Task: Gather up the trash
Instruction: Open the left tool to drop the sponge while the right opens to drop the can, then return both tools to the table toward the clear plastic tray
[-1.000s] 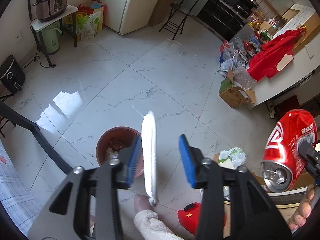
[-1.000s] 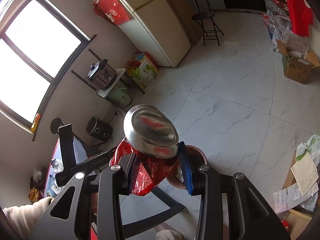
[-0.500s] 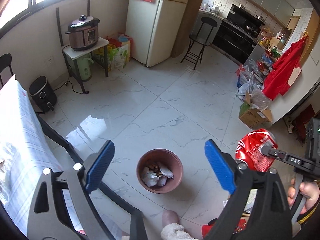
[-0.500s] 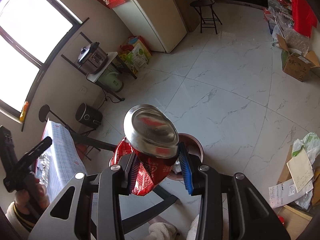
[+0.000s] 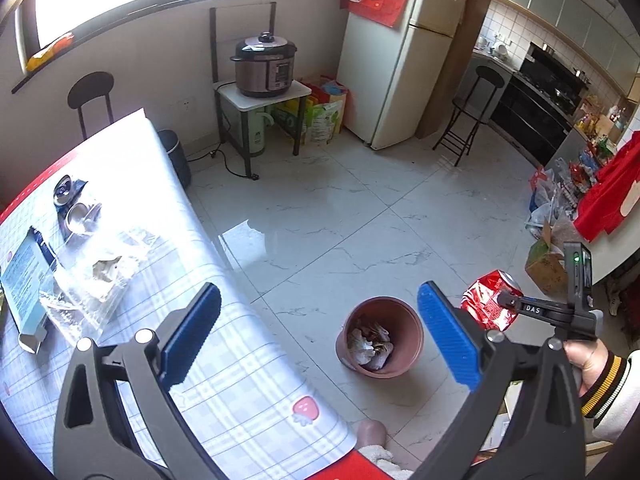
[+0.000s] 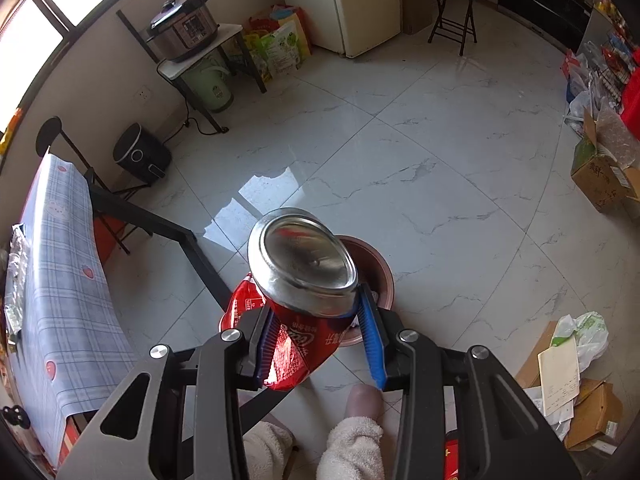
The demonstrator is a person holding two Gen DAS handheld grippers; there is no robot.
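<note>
My right gripper [image 6: 320, 340] is shut on a crushed red soda can [image 6: 298, 280] and holds it in the air just above and in front of the brown trash pot [image 6: 380, 276] on the floor. In the left wrist view the can [image 5: 490, 300] hangs to the right of the pot [image 5: 380, 336], which holds crumpled paper. My left gripper [image 5: 320, 340] is open and empty, over the table edge. On the table [image 5: 240, 392] lie clear plastic wrappers [image 5: 96, 272], a blue packet [image 5: 24, 280] and small foil cups [image 5: 76, 208].
A black table leg [image 6: 176, 236] runs along the floor left of the pot. Cardboard boxes and bags [image 6: 568, 380] lie at the right. A stand with a pressure cooker [image 5: 264, 64], a fridge [image 5: 400, 52] and a folding stool [image 5: 472, 116] stand at the back.
My left gripper let a white flat piece drop, opened wide and swung up and left towards the table. My right gripper moved the can over the pot.
</note>
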